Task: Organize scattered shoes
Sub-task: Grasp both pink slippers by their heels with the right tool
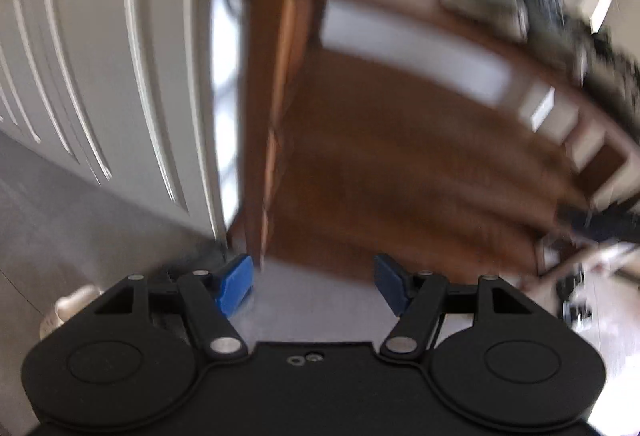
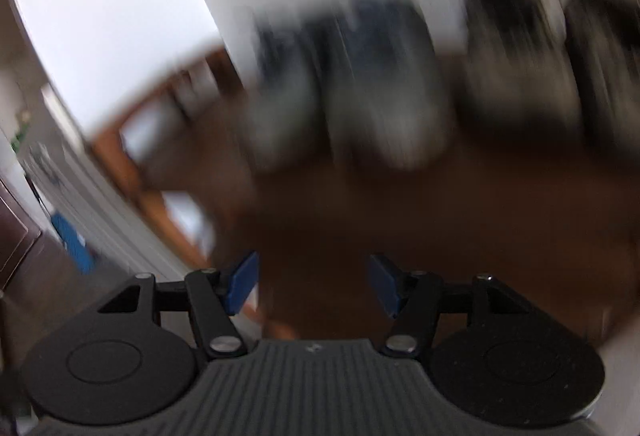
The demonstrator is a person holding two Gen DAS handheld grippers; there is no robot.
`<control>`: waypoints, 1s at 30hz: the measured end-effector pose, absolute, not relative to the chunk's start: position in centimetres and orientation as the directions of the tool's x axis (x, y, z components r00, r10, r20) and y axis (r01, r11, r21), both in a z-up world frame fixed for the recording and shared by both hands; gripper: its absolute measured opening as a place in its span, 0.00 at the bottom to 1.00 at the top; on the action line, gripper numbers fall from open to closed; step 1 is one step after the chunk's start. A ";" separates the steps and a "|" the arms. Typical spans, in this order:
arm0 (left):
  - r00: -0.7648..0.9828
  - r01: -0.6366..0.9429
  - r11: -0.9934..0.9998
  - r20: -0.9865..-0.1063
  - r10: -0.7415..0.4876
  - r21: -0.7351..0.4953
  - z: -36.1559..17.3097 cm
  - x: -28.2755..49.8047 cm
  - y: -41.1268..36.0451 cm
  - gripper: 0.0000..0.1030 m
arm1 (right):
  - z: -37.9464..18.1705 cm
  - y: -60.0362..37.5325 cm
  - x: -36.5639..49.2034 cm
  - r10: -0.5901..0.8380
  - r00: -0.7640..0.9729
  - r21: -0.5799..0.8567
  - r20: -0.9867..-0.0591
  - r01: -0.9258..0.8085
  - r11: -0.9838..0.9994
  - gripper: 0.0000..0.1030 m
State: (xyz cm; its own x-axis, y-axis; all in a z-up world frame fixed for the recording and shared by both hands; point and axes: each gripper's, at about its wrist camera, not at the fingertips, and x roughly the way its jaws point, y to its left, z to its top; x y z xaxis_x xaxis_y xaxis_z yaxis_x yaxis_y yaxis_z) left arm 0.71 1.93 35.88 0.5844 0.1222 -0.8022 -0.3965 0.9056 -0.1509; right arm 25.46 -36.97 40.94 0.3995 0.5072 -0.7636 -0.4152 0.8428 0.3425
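The wooden rack [image 1: 400, 156] is the landmark: brown, smooth boards on square posts, its shelves seen at a steep slant and smeared by motion blur. The left gripper [image 1: 314, 286] hangs in front of the rack's lowest board, its blue flat pads wide apart with nothing between them, black hinged arms and round housings behind. Left of the rack stands a white panelled door [image 1: 100, 56] with raised mouldings, and below that a grey matte floor [image 1: 80, 220]. On the rack's upper shelf, toward its right end, sit dark and grey shoes [image 1: 520, 4], too blurred to tell apart or count. Low at the rack's right end lies something dark on pale floor, which I cannot identify.

The right gripper [image 2: 312, 284] points at the top of the same rack, pads apart and empty, over bare brown wood. Beyond it on that board stands a row of shoes [image 2: 380, 104]: rounded grey-white toes with dark blue uppers in the middle, black ones to their right, all heavily blurred. A white wall [image 2: 100, 16] rises behind the rack
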 end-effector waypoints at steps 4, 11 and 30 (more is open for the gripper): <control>0.512 -0.313 0.931 -0.859 0.001 -0.185 30.7 0.0 0.4 0.65 | 31.2 -39.4 19.3 0.327 0.279 0.227 -0.903 -0.334 0.915 0.62; 0.461 -0.252 0.950 -0.886 -0.049 -0.184 24.3 -1.8 -1.2 0.65 | 17.2 -38.2 12.9 0.209 0.082 0.154 -0.975 -0.434 0.888 0.62; 0.332 -0.419 0.883 -0.941 -0.070 -0.213 12.5 -3.4 -4.2 0.65 | -7.6 -34.3 16.0 0.182 -0.206 0.265 -0.962 -0.525 0.808 0.17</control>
State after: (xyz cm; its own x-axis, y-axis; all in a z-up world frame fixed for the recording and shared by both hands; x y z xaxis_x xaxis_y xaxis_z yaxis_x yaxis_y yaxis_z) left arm -3.43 -4.22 12.48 0.3323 -0.0696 -0.9406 -0.4188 0.8827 -0.2133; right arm 16.04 -34.31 -7.56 -0.2060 0.1817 -0.9615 -0.5254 0.8084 0.2653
